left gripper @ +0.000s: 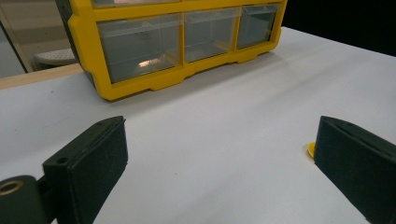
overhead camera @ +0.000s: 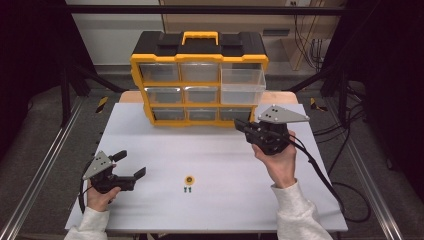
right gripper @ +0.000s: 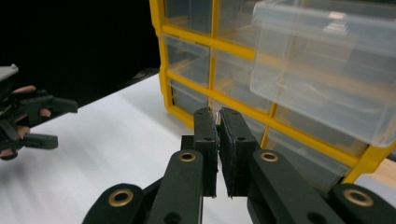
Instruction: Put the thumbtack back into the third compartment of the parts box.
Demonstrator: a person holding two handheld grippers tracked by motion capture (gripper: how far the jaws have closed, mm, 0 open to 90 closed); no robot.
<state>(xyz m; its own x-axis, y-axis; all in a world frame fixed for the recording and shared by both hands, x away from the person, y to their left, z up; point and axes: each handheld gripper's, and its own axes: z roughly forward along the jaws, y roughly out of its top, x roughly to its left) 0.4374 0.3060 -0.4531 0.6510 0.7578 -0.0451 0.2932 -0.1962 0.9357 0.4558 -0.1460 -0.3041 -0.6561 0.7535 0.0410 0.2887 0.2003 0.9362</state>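
Right hand-held gripper (overhead camera: pixel 243 125): raised above the counter (overhead camera: pixel 150 200) at about 2 o'clock from its middle, pointing toward 10 o'clock at the organiser's lower right corner; jaws nearly together on a small green-and-silver part (right gripper: pixel 217 122) pinched at the tips, too small to name.
Left hand-held gripper (overhead camera: pixel 131 163): low at 8 o'clock on the counter, pointing toward 3 o'clock; jaws wide apart, nothing between them.
Organiser (overhead camera: pixel 199 80): yellow-framed drawer cabinet with a black top and yellow handle, standing at 12 o'clock on the counter's far edge, three rows of clear drawers.
Open drawer (overhead camera: pixel 242 82): the top-right one, pulled out toward the person; in the right gripper view it hangs at 2 o'clock above the pinched part.
Yellow disc (overhead camera: pixel 189 180): flat on the counter at 6 o'clock from the organiser, between the two grippers.
Green bits (overhead camera: pixel 187 190): two tiny pieces just beside the disc at its 6 o'clock.
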